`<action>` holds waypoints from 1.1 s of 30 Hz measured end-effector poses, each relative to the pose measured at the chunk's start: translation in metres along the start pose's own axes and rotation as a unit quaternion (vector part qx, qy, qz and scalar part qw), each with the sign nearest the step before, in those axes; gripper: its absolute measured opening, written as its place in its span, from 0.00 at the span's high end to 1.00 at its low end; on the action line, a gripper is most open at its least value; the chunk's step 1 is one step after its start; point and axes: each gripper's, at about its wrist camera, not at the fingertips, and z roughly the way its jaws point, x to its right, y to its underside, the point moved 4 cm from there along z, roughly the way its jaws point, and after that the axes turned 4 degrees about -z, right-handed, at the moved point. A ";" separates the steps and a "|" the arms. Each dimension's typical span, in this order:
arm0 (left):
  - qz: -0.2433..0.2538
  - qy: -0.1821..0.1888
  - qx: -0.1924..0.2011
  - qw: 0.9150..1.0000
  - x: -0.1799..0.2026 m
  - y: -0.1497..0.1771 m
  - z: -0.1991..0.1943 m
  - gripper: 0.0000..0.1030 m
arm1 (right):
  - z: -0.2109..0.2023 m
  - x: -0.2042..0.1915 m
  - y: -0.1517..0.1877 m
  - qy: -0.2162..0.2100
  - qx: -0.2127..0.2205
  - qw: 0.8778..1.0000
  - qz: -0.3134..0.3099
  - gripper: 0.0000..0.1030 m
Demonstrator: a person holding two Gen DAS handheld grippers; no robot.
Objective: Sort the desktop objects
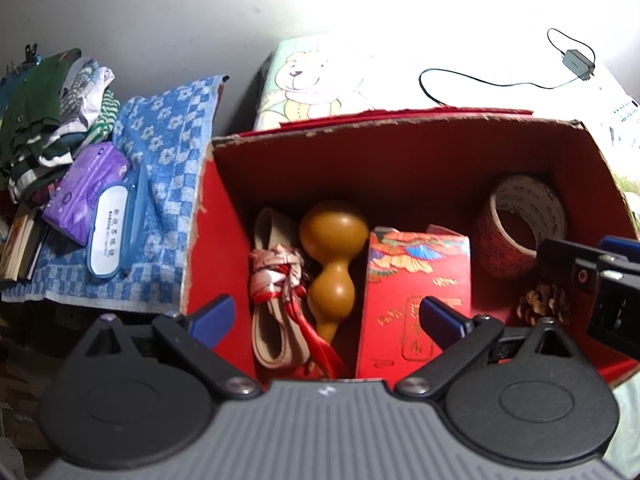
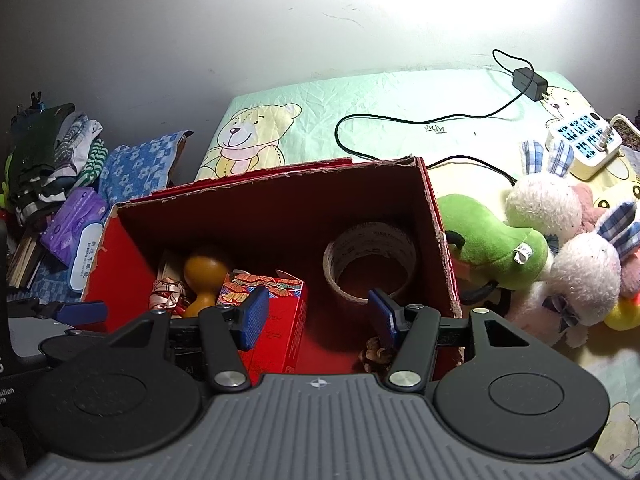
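Note:
A red cardboard box stands open below both grippers. Inside lie a yellow gourd, a tied strap bundle, a red patterned carton, a tape roll and a pine cone. My left gripper hangs open above the gourd and carton, holding nothing. My right gripper is open over the box floor between carton and tape roll, also empty.
A blue checked towel left of the box carries a glasses case and purple tissue pack, with folded clothes behind. Plush toys, a charger with cable and a power strip lie right of the box.

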 end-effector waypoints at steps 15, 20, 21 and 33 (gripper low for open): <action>-0.009 -0.016 0.024 1.000 -0.010 -0.005 0.012 0.05 | 0.019 -0.011 -0.003 0.016 0.003 1.000 -0.024 0.44; -0.009 -0.017 0.027 0.999 -0.009 -0.004 0.015 0.05 | 0.023 -0.010 -0.002 0.029 -0.001 0.999 -0.026 0.44; -0.010 -0.018 0.028 0.999 -0.009 -0.004 0.015 0.05 | 0.024 -0.009 -0.002 0.032 -0.002 0.999 -0.027 0.44; -0.033 -0.012 0.024 0.999 -0.006 0.001 0.016 0.04 | 0.029 -0.003 0.004 0.056 -0.016 0.998 -0.034 0.44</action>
